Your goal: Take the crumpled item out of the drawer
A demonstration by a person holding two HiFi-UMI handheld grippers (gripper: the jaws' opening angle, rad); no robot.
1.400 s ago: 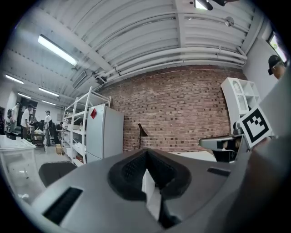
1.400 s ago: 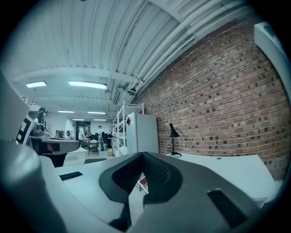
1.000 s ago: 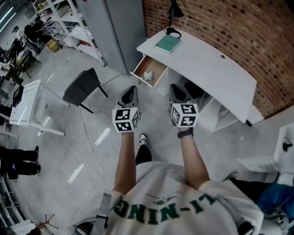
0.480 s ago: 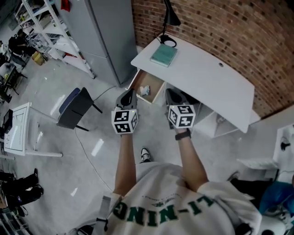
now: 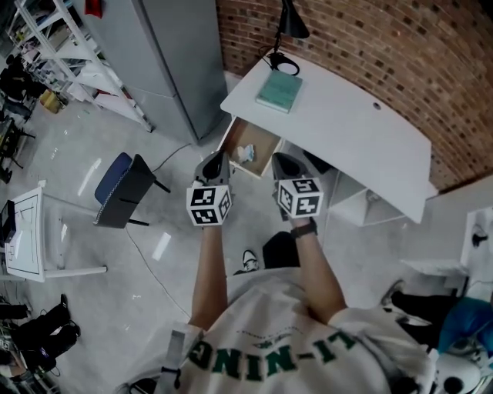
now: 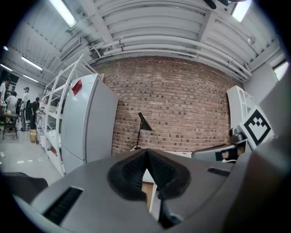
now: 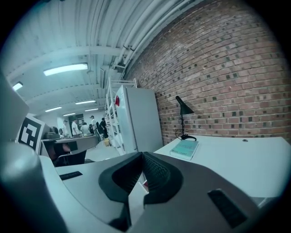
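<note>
1. Drawer (image 5: 260,141) stands pulled out from the white desk (image 5: 347,123), and the crumpled item (image 5: 245,152), pale and small, lies inside it toward its front edge.
2. Left gripper (image 5: 218,155) and right gripper (image 5: 276,158) are both clenched with nothing between the jaws. They hover side by side above the floor, just short of the drawer's front and apart from it.
3. Step in hand, by judgement: the approach. Nothing has been grasped and the item is untouched.
4. Next move, by judgement: one gripper must part its jaws, reach over the drawer front, descend onto the item and close on it. The item looks light and soft, so a gentle pinch should serve.
5. Desk top behind the drawer carries a teal book (image 5: 279,91) and a black lamp (image 5: 291,23); otherwise it shows bare.
6. Room: brick wall (image 5: 370,38) beyond the drawer, tall grey cabinet (image 5: 177,54) to its left, dark chair (image 5: 119,185) further left on the glossy grey floor (image 5: 154,254).
</note>
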